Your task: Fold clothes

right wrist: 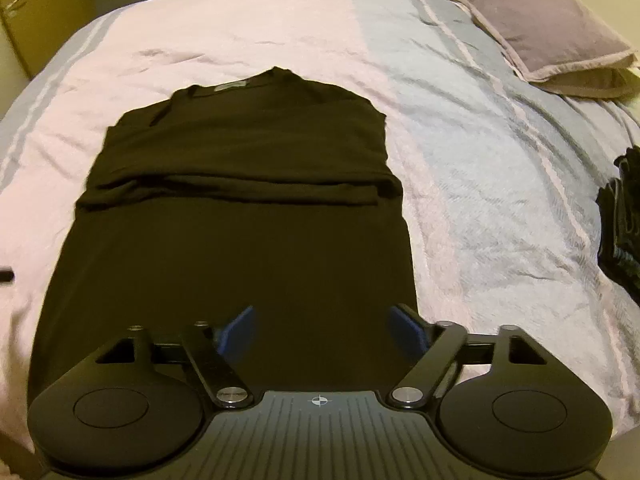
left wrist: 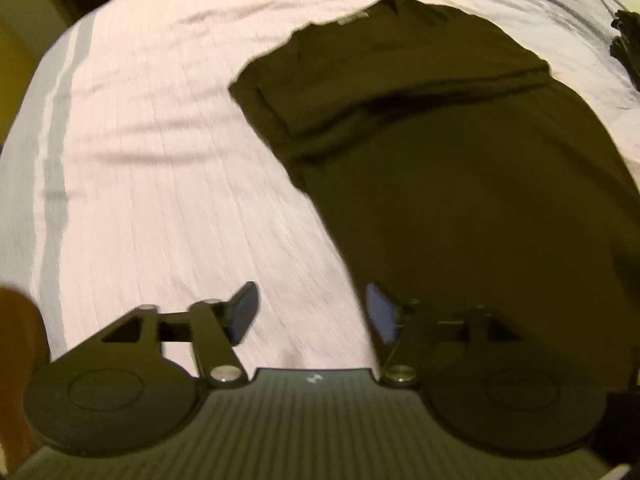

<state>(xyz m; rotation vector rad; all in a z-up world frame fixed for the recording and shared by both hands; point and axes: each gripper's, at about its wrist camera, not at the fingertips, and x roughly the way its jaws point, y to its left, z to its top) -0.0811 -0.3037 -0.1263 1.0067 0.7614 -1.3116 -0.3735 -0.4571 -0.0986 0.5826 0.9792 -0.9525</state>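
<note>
My left tongs (left wrist: 312,312) hang released at the bottom of their frame, straddling the shirt's left edge above the pink bedcover (left wrist: 160,160); that view is blurred. The black shirt (right wrist: 248,208) lies flat on the bed, centre-left in the right view, sleeves folded in, collar at the top. My right tongs (right wrist: 320,332) are spread wide and empty over its hem. A pillow (right wrist: 552,36) sits upper right, dark clothes (right wrist: 620,208) at the right edge.
</note>
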